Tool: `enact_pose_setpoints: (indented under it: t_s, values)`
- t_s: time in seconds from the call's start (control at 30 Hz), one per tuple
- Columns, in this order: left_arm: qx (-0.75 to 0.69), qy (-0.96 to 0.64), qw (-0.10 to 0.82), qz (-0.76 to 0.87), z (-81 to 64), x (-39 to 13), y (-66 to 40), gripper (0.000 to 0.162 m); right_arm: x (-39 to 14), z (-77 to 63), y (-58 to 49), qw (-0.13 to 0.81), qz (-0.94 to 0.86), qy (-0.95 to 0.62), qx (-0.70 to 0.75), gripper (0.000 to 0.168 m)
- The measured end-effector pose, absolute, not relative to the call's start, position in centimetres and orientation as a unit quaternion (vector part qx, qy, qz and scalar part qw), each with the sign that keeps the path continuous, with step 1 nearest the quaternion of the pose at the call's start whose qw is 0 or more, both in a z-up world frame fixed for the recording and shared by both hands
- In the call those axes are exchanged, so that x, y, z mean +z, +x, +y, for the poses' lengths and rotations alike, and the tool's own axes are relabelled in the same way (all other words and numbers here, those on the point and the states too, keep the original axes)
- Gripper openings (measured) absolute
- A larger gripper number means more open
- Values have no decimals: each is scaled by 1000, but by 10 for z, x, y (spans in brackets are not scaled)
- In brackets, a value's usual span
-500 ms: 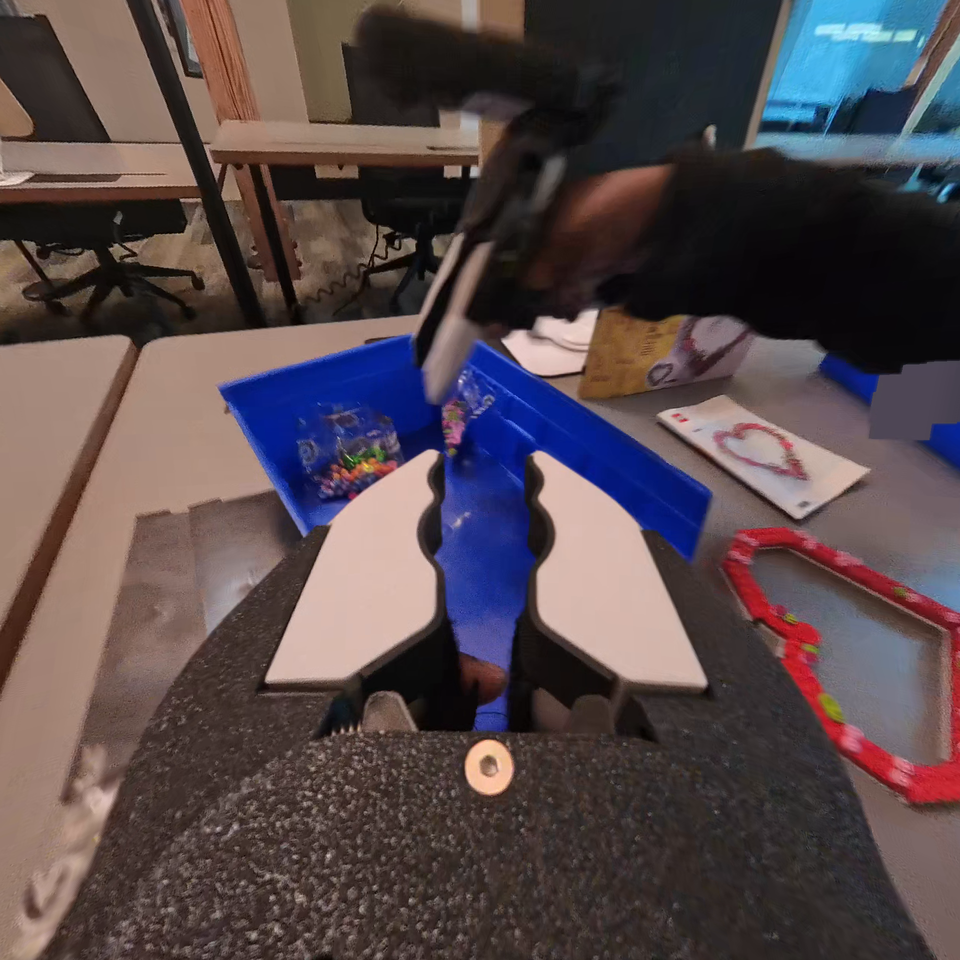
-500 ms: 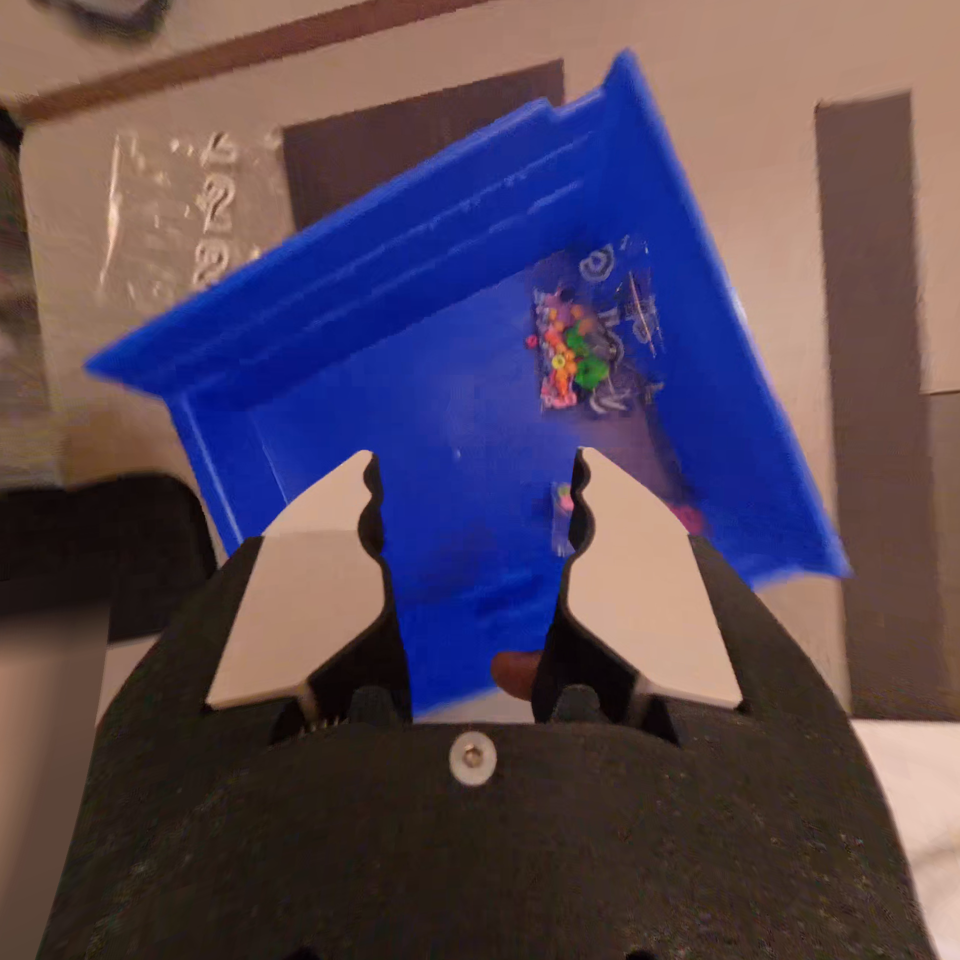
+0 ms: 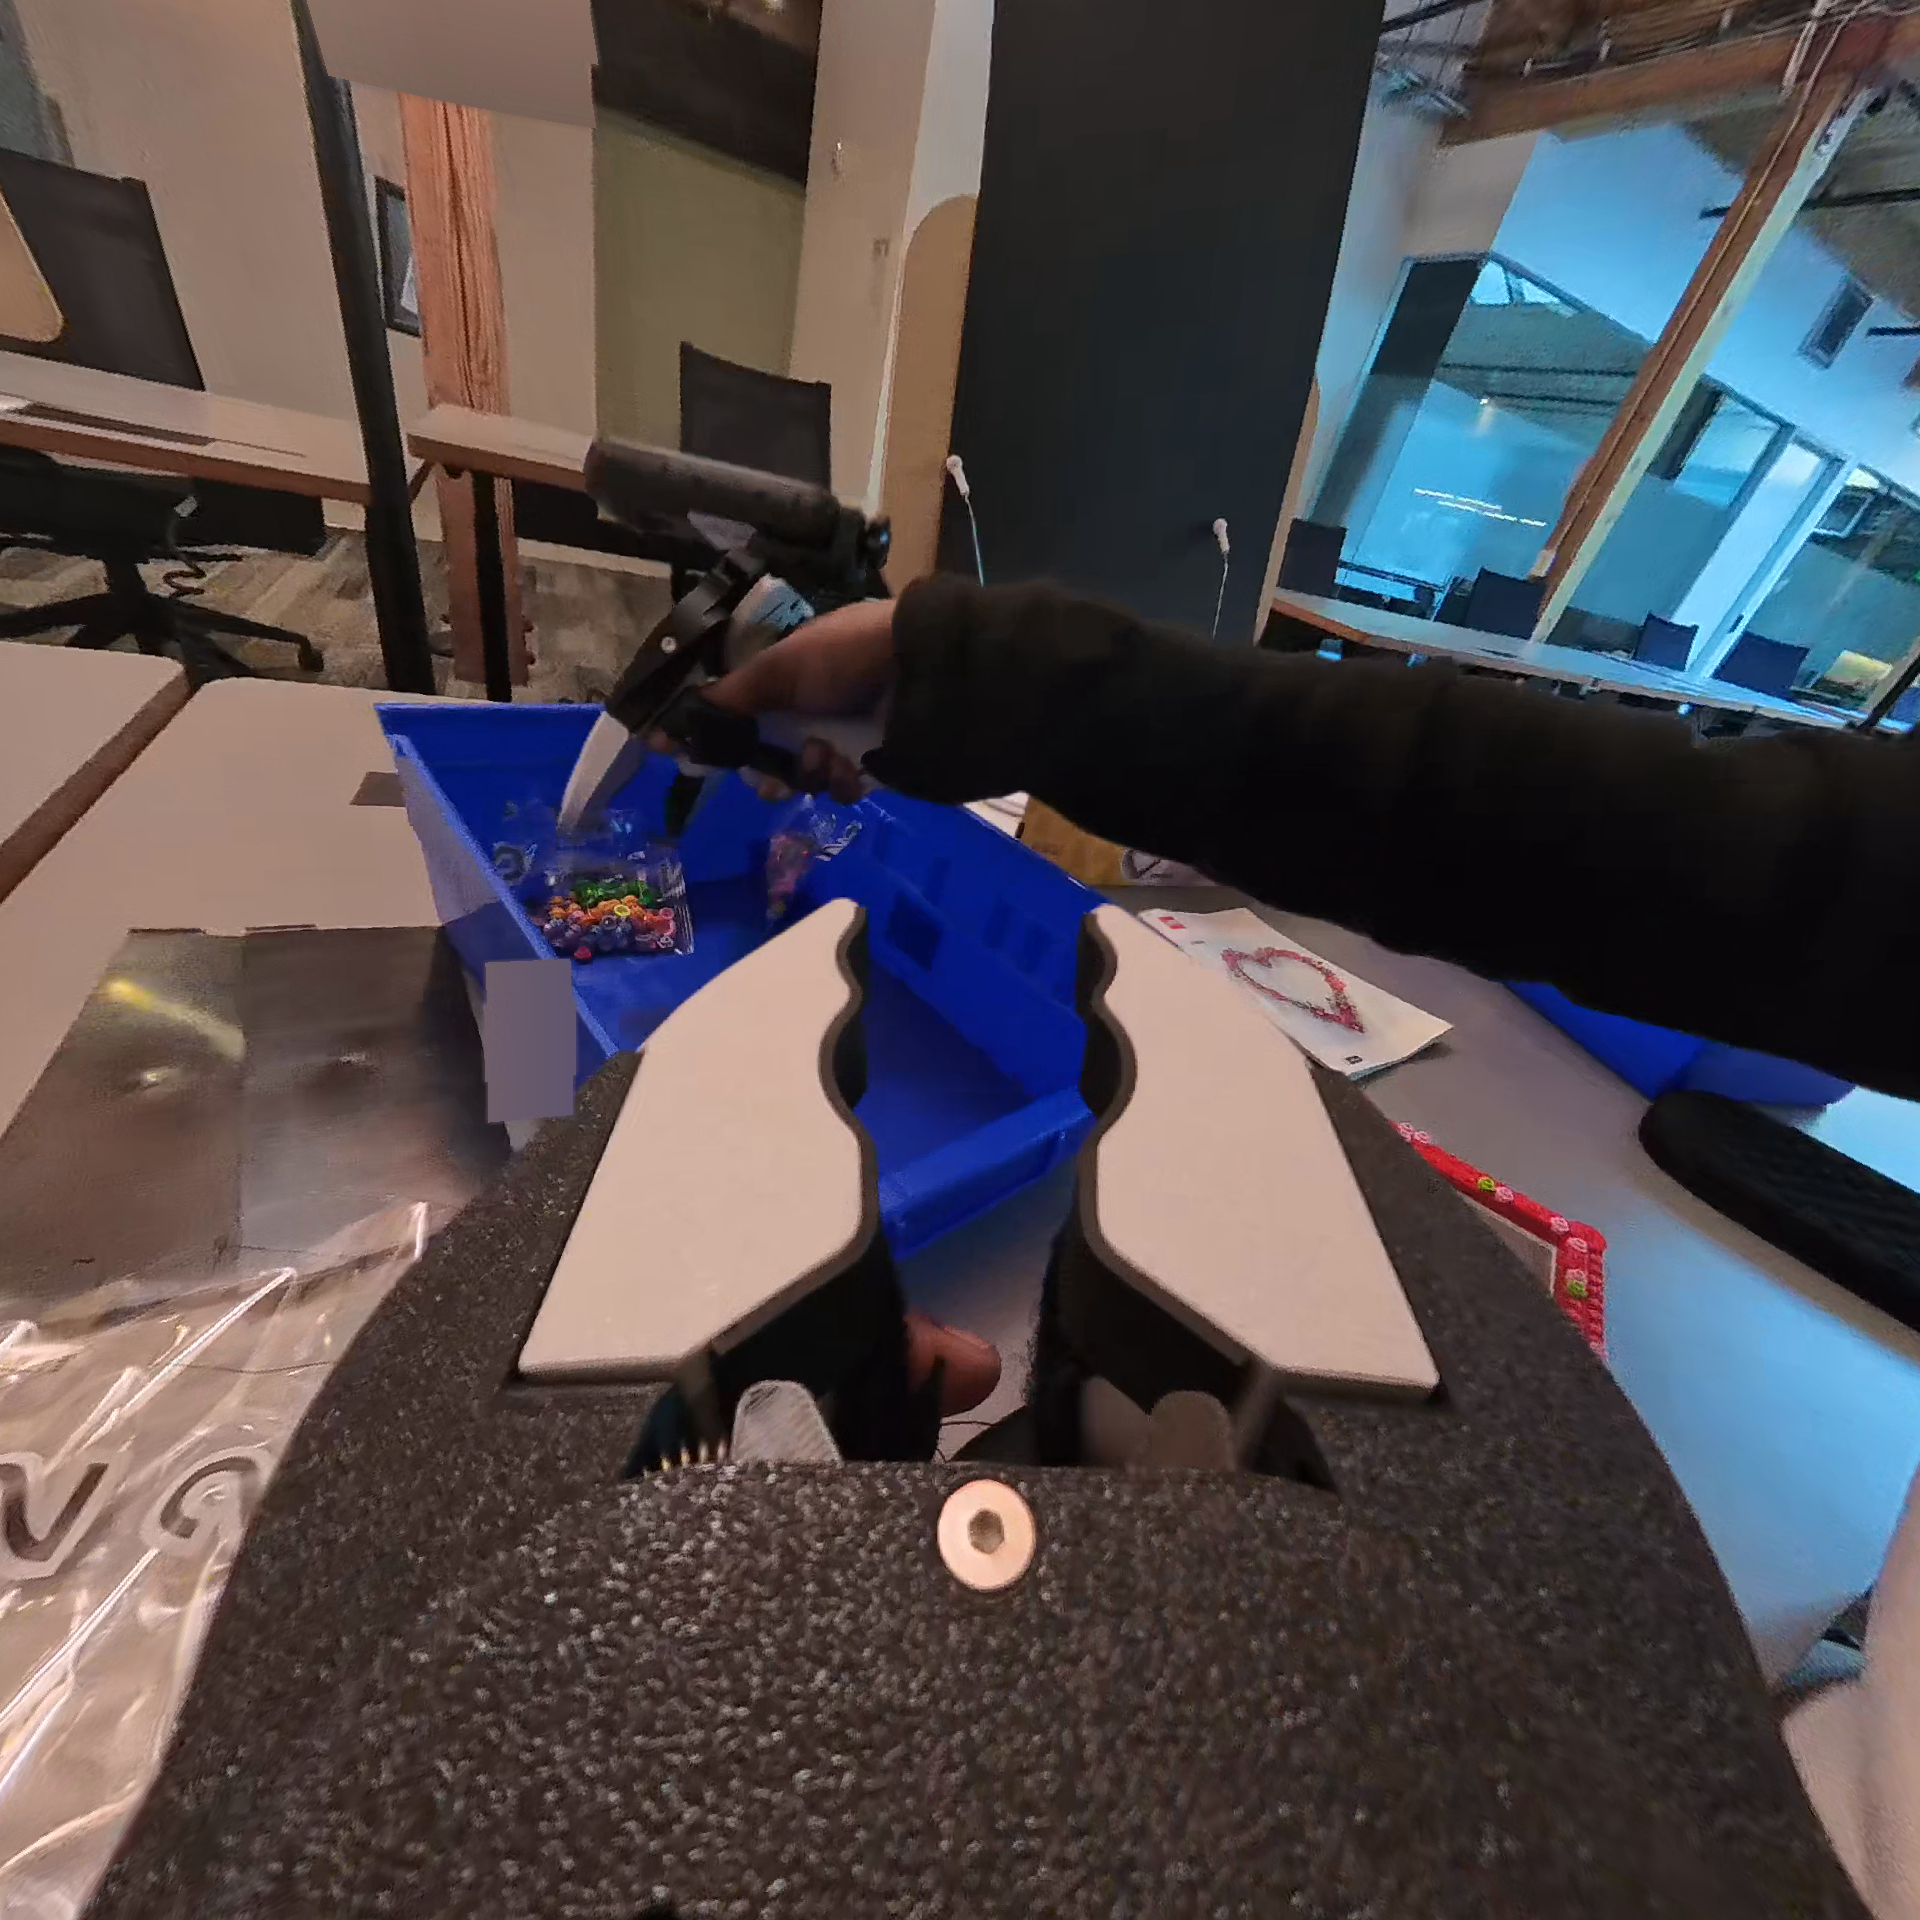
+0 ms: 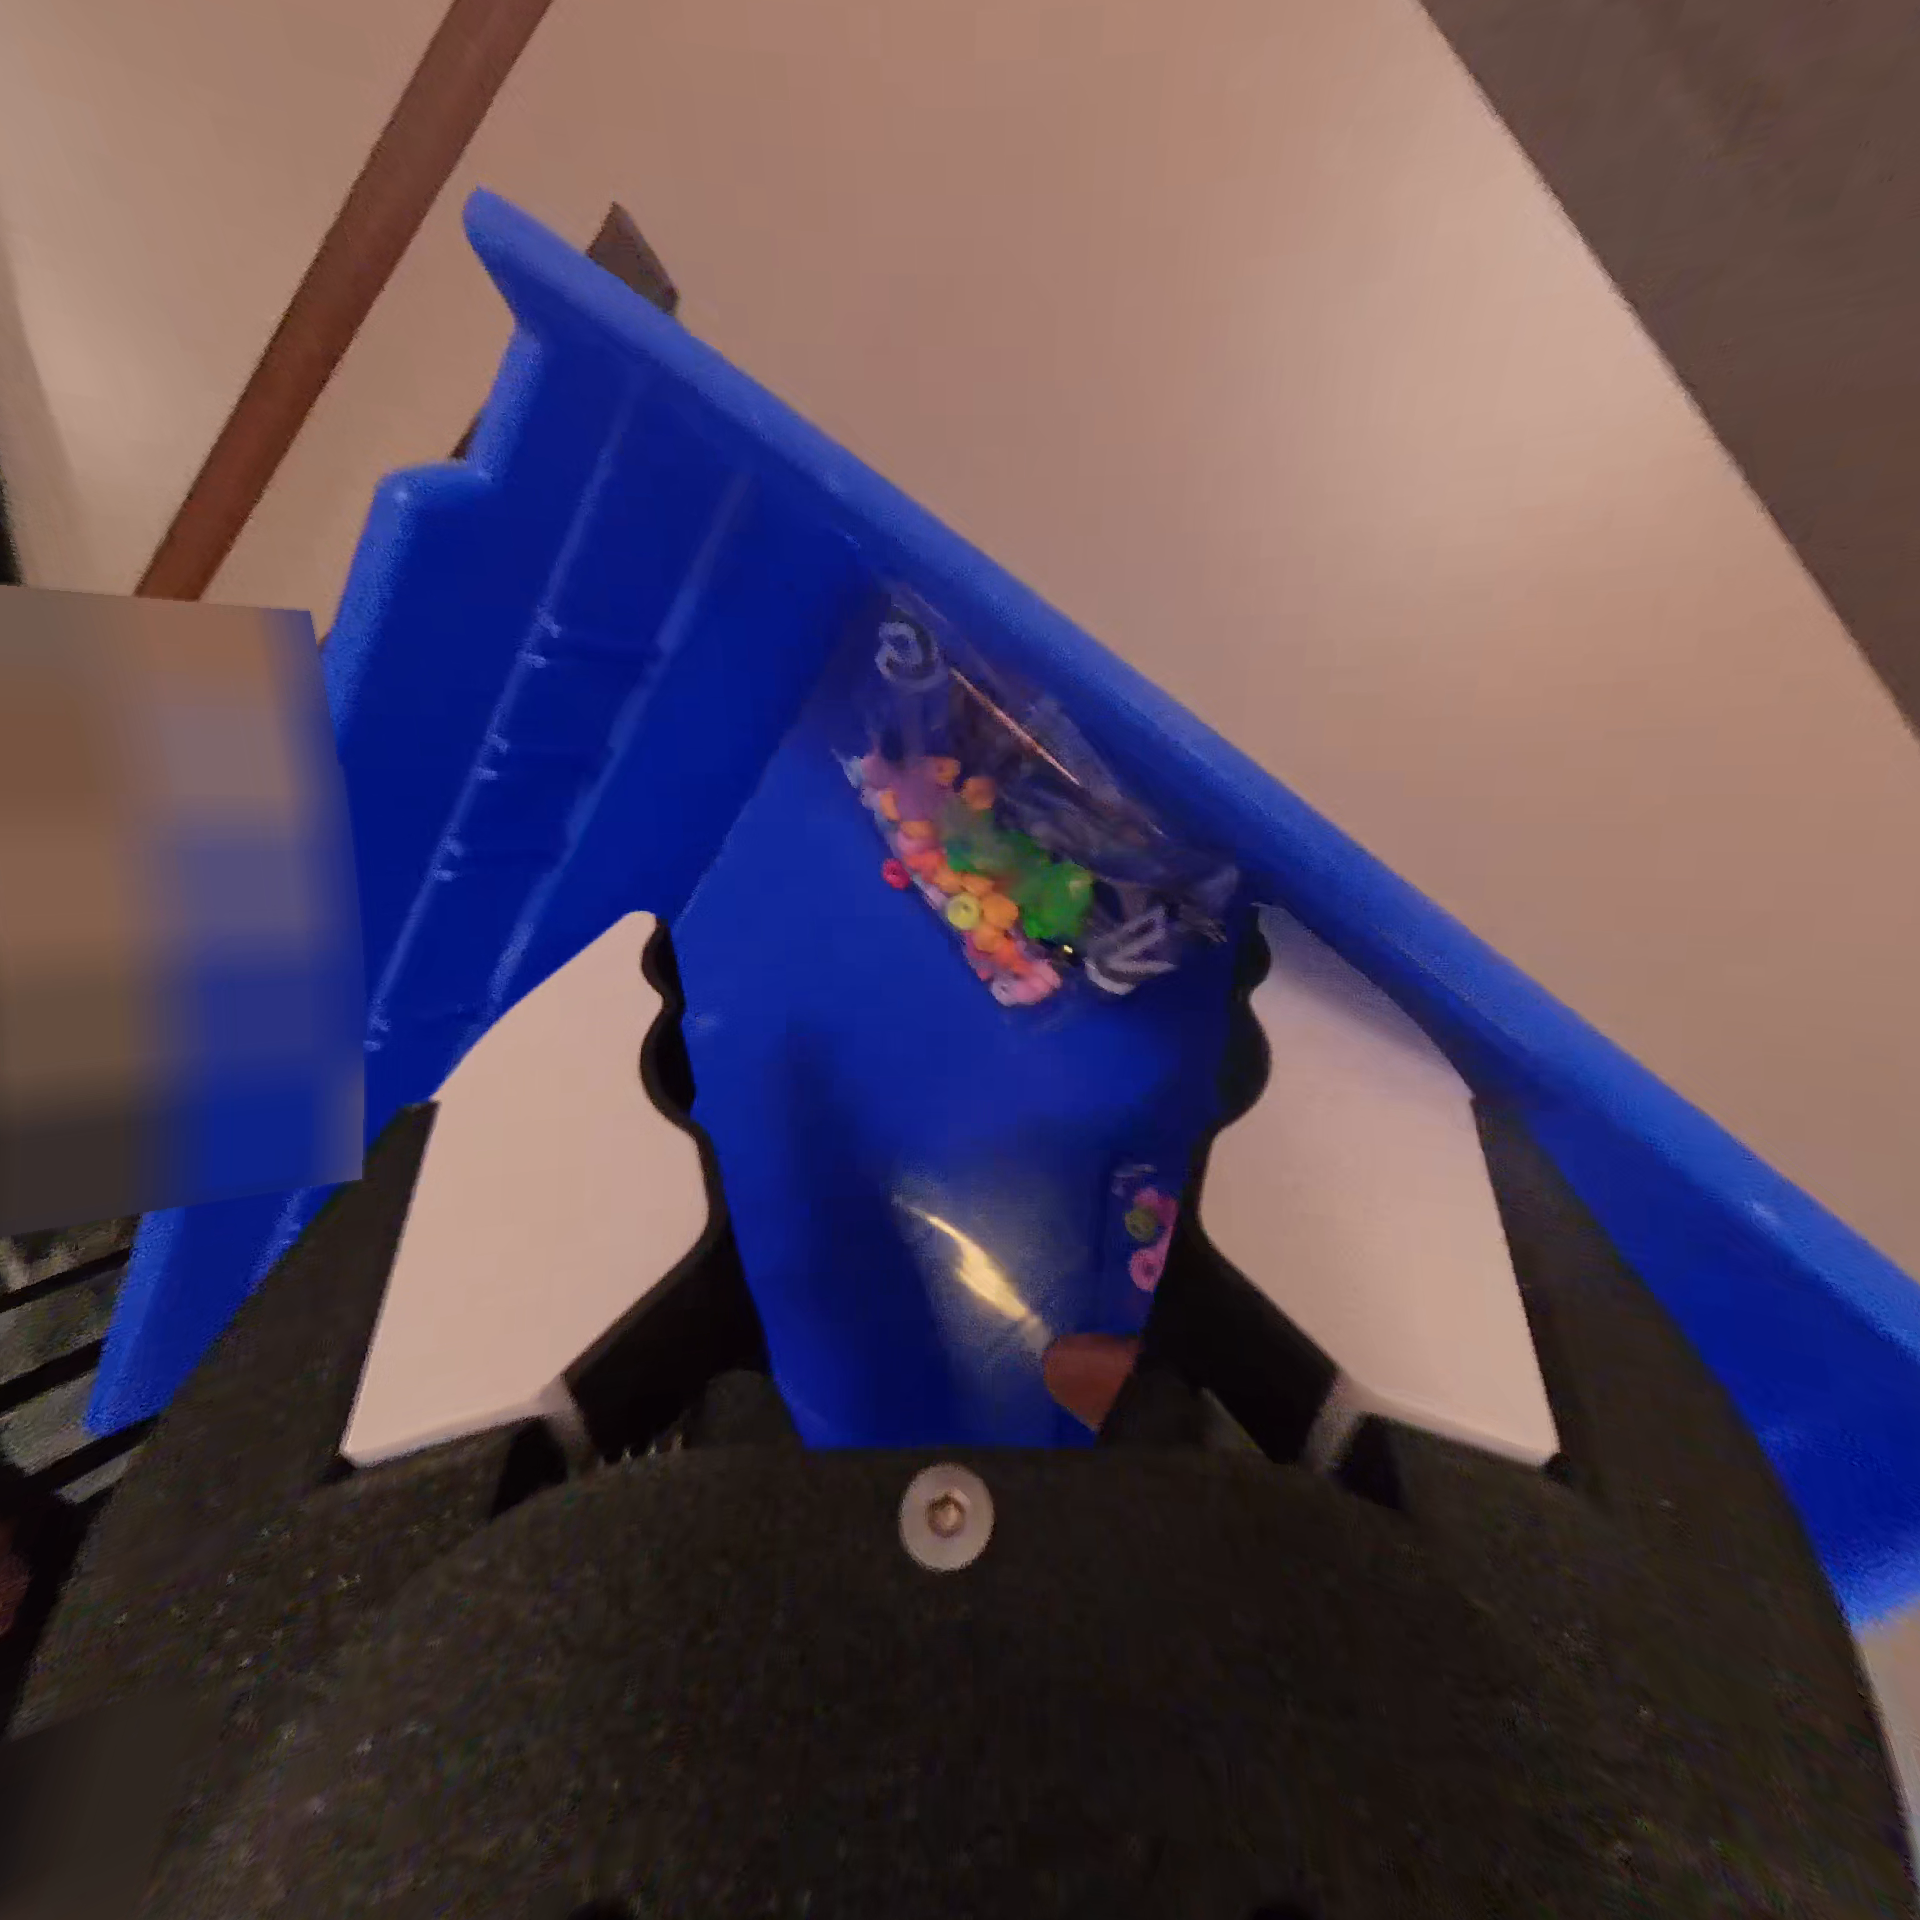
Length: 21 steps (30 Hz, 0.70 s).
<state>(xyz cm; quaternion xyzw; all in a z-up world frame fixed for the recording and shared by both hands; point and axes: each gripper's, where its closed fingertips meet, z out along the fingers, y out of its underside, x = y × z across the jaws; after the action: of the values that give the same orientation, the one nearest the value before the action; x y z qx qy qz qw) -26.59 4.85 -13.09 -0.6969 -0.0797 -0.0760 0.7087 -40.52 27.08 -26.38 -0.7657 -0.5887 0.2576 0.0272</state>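
Observation:
A blue bin sits on the table ahead of my left gripper, which is open, empty and held just short of the bin's near wall. In the bin lies a clear bag of mixed coloured beads, and a smaller bag of pink beads leans on the right wall. My right gripper, held by a hand in a black sleeve, reaches down into the bin with its tips at the bead bag. In the right wrist view the right gripper is wide open over the bin floor, with the bead bag just beyond its tips. The small pink-bead bag lies beside its right finger.
A red heart-shaped frame and a leaflet with a heart picture lie right of the bin. Another blue bin and a black pad are farther right. A crumpled clear bag and a grey mat lie to the left.
The right gripper has dropped lower into the bin towards the bead bag, and its jaws have opened wider. The left gripper has drawn back a little and opened slightly.

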Motion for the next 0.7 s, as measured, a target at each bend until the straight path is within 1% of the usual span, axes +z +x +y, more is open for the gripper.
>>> enact_pose_setpoints:
  t_s: [0.03,0.07,0.1,0.13,0.2,0.23,0.27,0.33,0.47,0.6,0.7]
  values:
    - [-71,-693,713,-76,45,-129,-266,38,-267,268,-408,18,-587,-765,263,99]
    - [-65,-688,719,-76,42,-127,-266,37,-270,266,-409,13,-586,-765,265,97]
    - [-61,-682,725,-75,38,-125,-266,35,-274,264,-410,6,-587,-763,270,88]
    - [-56,-676,731,-73,35,-124,-266,34,-276,262,-411,-1,-589,-758,279,68]
    - [-43,-663,743,-72,28,-121,-268,31,-272,256,-414,1,-596,-740,312,19]
    - [-36,-659,748,-74,26,-120,-270,31,-269,253,-415,7,-607,-725,325,7]
    - [-30,-656,750,-77,24,-120,-272,30,-267,252,-414,17,-621,-712,329,1]
    - [-24,-652,753,-81,21,-121,-275,29,-260,251,-412,51,-648,-686,327,1]
    - [-19,-646,756,-101,21,-123,-286,35,-227,242,-404,147,-721,-596,323,1]
    - [-19,-645,756,-110,26,-124,-294,55,-179,214,-371,238,-801,-441,326,0]
    - [-22,-647,758,-87,35,-121,-290,64,-145,176,-322,247,-849,-319,340,0]
